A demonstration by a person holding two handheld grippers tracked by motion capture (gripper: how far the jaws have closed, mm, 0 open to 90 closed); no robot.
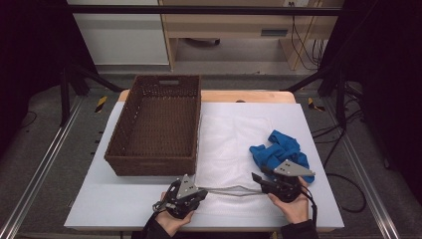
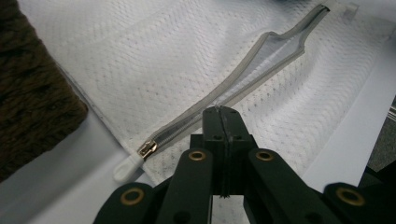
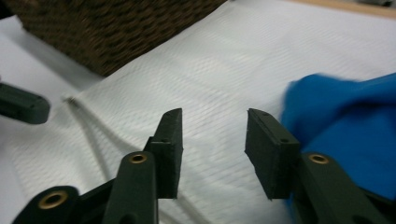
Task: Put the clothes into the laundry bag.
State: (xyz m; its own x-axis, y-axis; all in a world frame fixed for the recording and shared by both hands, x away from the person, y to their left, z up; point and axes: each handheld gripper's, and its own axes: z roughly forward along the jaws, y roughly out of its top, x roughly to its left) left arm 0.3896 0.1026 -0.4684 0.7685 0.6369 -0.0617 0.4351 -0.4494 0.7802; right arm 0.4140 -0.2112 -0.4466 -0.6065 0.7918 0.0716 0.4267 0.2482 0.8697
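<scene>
A white mesh bag (image 1: 234, 134) lies flat on the table, its grey zipper (image 1: 231, 190) running along the near edge and gaping partway. My left gripper (image 1: 204, 190) is shut on the zipper edge (image 2: 261, 60) a little past the white-tabbed zipper pull (image 2: 133, 161); the jaw tips (image 2: 223, 112) pinch the tape. A crumpled blue cloth (image 1: 278, 149) rests on the bag's right side. My right gripper (image 1: 256, 177) hovers open just in front of that cloth (image 3: 345, 126), over the mesh (image 3: 233, 60), with nothing between its jaws (image 3: 214, 126).
A dark brown wicker basket (image 1: 149, 164), empty, stands at the left of the white mat, close to the bag's left edge. Its corner shows in both gripper views (image 2: 32, 93) (image 3: 116, 28). Black frame rails flank the table.
</scene>
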